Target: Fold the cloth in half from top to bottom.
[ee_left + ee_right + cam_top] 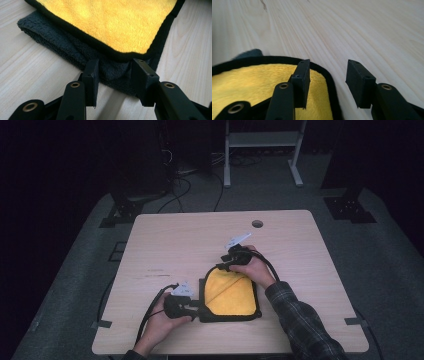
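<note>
Yellow-and-grey cloth [227, 295], folded, flat on table

Folded yellow cloth [227, 295] between two grippers

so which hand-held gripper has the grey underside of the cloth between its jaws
The left hand-held gripper, at the cloth's near left corner; the right hand-held gripper straddles the black-trimmed yellow far edge.

one folded cloth [227, 295], yellow on its upper face, dark grey beneath, black-edged. two claws: the left claw [196, 308] and the right claw [223, 266], each with two black jaws. two hands, one on each claw. one wooden worktop [190, 240], bearing one round hole [257, 224].
</note>
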Demonstrator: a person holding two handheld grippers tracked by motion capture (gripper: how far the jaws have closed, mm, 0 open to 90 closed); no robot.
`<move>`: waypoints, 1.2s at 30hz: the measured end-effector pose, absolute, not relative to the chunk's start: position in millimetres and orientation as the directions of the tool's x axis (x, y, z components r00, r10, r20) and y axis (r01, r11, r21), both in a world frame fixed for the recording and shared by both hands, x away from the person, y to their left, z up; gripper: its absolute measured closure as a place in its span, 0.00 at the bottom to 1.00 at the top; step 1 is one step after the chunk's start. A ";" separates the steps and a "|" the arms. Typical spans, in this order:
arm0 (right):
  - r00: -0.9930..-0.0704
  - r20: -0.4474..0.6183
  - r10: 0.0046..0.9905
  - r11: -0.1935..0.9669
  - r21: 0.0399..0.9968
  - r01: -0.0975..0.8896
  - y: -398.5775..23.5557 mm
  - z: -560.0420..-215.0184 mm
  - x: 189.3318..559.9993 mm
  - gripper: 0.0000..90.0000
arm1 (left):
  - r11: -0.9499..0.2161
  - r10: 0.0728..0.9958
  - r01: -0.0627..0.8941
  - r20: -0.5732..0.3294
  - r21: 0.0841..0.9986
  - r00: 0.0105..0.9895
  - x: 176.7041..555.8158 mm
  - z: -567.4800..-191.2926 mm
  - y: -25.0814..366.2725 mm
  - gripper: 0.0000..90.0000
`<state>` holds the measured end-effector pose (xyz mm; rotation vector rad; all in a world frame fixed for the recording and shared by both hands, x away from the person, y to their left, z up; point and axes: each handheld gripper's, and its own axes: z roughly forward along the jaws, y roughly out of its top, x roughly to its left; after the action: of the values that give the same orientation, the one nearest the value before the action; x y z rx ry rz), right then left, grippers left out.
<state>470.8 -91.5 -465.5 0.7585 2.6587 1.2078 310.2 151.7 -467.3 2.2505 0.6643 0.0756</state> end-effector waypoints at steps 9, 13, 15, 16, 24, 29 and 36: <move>-0.893 0.092 0.440 0.608 0.702 0.371 -85.2 -472.2 479.0 0.69 | -0.556 0.479 0.441 -0.162 0.704 0.863 309.8 -466.7 152.1 0.61; -0.898 0.097 0.430 0.611 0.700 0.369 -83.4 -472.2 476.1 0.90 | -0.557 0.475 0.441 -0.165 0.704 0.864 310.1 -466.7 152.4 0.60; -0.892 0.113 0.438 0.602 0.700 0.384 -83.7 -472.2 475.1 0.93 | -0.554 0.474 0.442 -0.170 0.705 0.864 310.2 -466.8 152.8 0.59; -0.891 0.115 0.438 0.601 0.700 0.386 -84.1 -471.6 474.3 0.94 | -0.553 0.472 0.444 -0.174 0.705 0.864 310.1 -466.5 153.3 0.59; -0.908 0.128 0.400 0.543 0.765 0.347 -99.0 -442.7 455.2 0.94 | -0.518 0.483 0.457 -0.193 0.724 0.854 311.1 -461.8 160.1 0.55; -0.920 0.133 0.368 0.487 0.816 0.312 -121.7 -423.5 433.4 0.95 | -0.504 0.492 0.459 -0.193 0.732 0.849 314.7 -458.4 163.0 0.52; -0.924 0.150 0.352 0.423 0.855 0.300 -164.3 -409.5 397.3 0.95 | -0.492 0.488 0.459 -0.202 0.740 0.849 318.8 -456.2 158.4 0.49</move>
<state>397.3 -164.3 -409.5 0.5973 2.6060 1.5491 318.8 158.4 -456.2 2.1619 0.6863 0.0433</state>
